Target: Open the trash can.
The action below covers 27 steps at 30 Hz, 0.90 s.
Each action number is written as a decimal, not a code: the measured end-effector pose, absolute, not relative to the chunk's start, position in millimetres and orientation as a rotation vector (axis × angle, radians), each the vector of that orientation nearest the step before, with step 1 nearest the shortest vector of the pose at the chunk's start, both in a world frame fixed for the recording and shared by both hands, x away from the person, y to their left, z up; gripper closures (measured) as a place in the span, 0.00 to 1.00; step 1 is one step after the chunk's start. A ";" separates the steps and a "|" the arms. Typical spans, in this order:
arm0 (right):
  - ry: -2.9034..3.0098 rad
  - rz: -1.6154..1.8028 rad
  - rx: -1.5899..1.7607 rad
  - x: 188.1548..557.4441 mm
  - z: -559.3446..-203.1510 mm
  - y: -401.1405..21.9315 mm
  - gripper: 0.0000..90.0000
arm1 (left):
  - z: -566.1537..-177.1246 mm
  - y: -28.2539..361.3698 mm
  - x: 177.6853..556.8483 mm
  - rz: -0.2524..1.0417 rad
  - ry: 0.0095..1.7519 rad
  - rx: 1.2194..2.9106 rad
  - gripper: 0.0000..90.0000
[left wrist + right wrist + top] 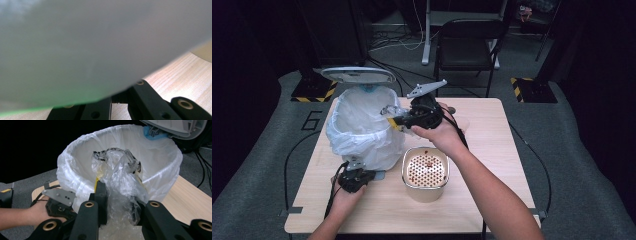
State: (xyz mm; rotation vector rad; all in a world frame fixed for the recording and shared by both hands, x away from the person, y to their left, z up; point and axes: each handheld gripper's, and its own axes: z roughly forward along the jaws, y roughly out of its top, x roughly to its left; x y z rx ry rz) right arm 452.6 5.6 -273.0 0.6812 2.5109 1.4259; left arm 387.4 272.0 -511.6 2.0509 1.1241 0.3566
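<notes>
A bin lined with a white bag stands at the table's back left, its grey lid raised. My right gripper reaches over the bin's right rim, shut on a crumpled clear plastic wrapper with yellow and black print. The wrapper hangs just above the bag's opening. My left gripper lies low at the bin's foot, by a small grey pedal. In the left gripper view the bin's blurred white side hides the fingertips, and the jaw bases sit close together.
A cream container with a perforated, red-stained insert stands in front of my right hand, near the table's middle. A black folding chair and cables lie on the floor beyond the far edge.
</notes>
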 end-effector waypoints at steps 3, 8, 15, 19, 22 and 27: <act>2.512 1.426 0.677 455.1 -272.0 11.5 0.82 | -511.2 273.2 388.3 0.376 1.108 2.066 1.00; 2.511 1.433 0.665 457.7 -270.9 22.2 0.82 | -512.1 271.9 388.6 0.378 1.108 2.040 1.00; 2.509 1.440 0.679 463.6 -270.8 34.1 0.82 | -510.7 274.8 389.3 0.384 1.087 2.091 1.00; 2.509 1.446 0.673 467.2 -271.0 41.5 0.82 | -511.0 274.4 389.2 0.381 1.089 2.083 1.00; 2.507 1.450 0.665 468.5 -271.2 45.5 0.82 | -510.9 274.4 389.2 0.384 1.087 2.087 1.00; 2.515 1.438 0.651 470.2 -273.7 58.7 0.82 | -510.2 274.9 389.3 0.389 1.083 2.101 1.00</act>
